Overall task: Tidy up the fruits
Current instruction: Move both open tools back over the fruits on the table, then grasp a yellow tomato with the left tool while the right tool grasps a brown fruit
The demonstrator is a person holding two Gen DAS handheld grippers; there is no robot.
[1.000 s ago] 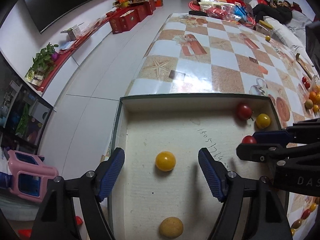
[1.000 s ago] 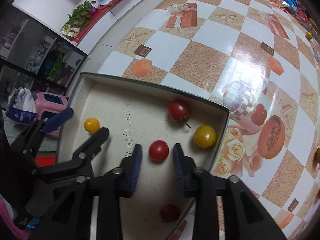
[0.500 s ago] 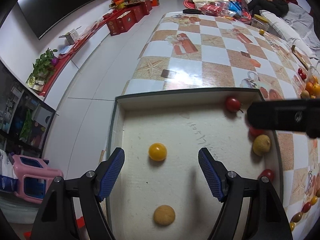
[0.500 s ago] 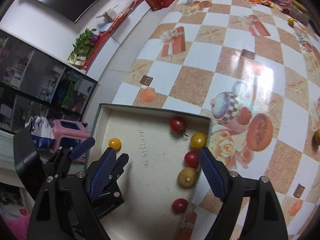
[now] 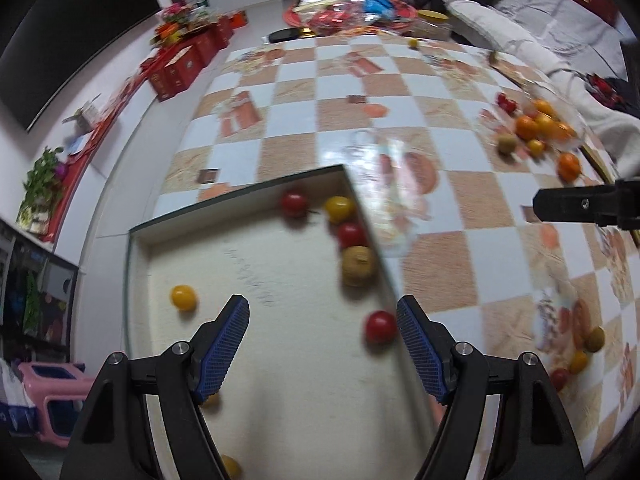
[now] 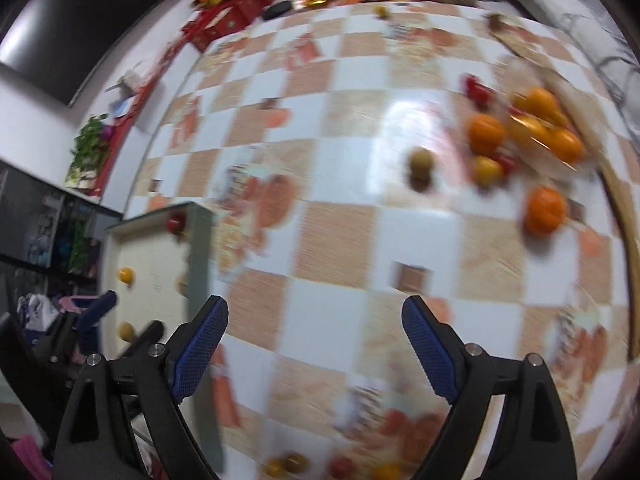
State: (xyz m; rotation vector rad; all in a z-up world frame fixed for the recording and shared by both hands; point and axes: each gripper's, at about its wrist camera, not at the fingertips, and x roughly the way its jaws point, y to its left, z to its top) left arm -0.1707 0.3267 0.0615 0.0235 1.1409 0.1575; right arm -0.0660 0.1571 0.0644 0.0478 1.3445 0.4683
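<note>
Both hand-held grippers are empty: the left hand-held gripper (image 5: pixel 323 344) gapes over the tray (image 5: pixel 240 194) of small fruits (image 5: pixel 352 234) at the worktop's (image 6: pixel 360 240) left edge; the right hand-held gripper (image 6: pixel 316 346), jaws just opened wide, hangs above bare worktop, oranges (image 6: pixel 544 212) near the right edge

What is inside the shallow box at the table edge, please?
Inside the box lie small round fruits: three red, two yellow and a brownish one. Near its lower edge, two more yellowish fruits are partly covered by the left gripper, which hides part of the floor.
</note>
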